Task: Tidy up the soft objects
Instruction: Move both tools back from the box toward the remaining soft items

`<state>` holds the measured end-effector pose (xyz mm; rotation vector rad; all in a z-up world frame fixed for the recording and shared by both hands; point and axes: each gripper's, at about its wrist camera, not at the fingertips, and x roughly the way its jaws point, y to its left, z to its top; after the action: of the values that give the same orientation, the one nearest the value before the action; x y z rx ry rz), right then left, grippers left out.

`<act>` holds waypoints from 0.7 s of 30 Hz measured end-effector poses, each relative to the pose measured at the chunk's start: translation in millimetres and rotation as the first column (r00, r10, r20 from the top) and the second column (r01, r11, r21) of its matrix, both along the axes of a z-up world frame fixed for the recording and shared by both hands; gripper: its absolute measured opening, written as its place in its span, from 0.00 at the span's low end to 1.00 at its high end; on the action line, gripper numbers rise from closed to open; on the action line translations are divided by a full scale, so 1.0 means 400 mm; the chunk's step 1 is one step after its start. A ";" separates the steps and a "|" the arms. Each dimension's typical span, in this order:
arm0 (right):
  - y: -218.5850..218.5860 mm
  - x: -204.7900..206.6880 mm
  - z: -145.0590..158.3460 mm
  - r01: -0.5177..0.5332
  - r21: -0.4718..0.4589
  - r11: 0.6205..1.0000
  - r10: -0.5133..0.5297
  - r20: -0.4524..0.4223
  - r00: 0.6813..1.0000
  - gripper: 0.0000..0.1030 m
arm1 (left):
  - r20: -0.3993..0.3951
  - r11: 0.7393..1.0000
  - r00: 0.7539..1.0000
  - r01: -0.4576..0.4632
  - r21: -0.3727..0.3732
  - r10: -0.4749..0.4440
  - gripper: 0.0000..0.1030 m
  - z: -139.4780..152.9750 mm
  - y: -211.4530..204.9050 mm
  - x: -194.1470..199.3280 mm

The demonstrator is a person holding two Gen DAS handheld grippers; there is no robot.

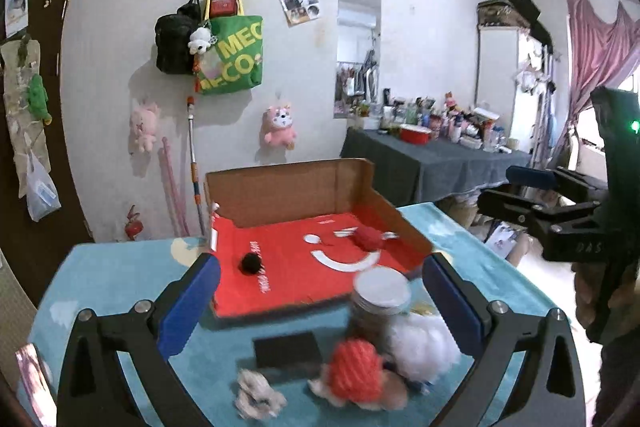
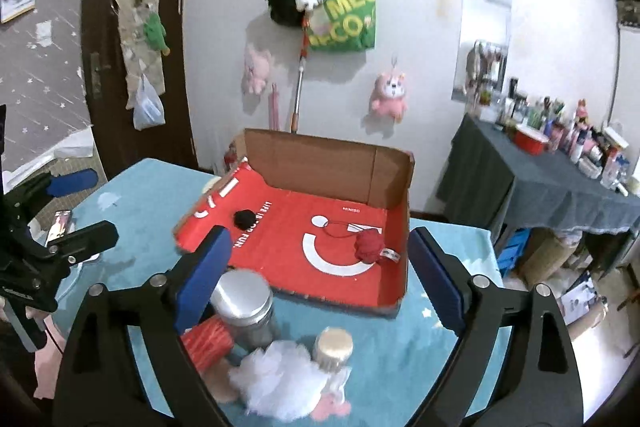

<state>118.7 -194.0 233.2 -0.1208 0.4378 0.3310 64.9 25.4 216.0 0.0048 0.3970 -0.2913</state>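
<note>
Even, fairly bright room light; daylight glares through the curtained window (image 1: 600, 99). Near objects smear with motion blur, and fisheye distortion bends and darkens the edges.

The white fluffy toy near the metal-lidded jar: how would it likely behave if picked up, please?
The white fluffy toy looks plush, so it would probably squash and feel light. Leaning against the metal-lidded jar, it seems unlikely to roll.

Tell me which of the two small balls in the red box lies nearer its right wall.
The red ball, beside the right wall with a string loop; the black ball sits at the left.
</note>
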 end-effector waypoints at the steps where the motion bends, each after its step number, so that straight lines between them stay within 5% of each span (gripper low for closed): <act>1: 0.000 -0.034 -0.007 0.010 -0.005 1.000 -0.010 0.021 1.000 0.88 | 0.001 1.000 1.000 0.008 -0.018 -0.008 1.00 -0.009 -0.002 -0.022; 8: 0.000 -0.200 -0.078 0.088 -0.007 0.996 -0.086 0.134 0.987 0.90 | 0.050 0.998 0.998 -0.037 -0.049 0.039 1.00 -0.077 -0.017 -0.129; 21: -0.020 -0.298 -0.247 0.168 0.059 0.984 -0.173 0.101 0.980 0.90 | 0.057 0.994 0.993 -0.104 -0.027 0.106 1.00 -0.220 -0.046 -0.183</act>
<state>-0.4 -201.9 134.3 -0.0509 0.3320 0.1654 -8.3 7.2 127.9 -0.0309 0.3343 -0.1918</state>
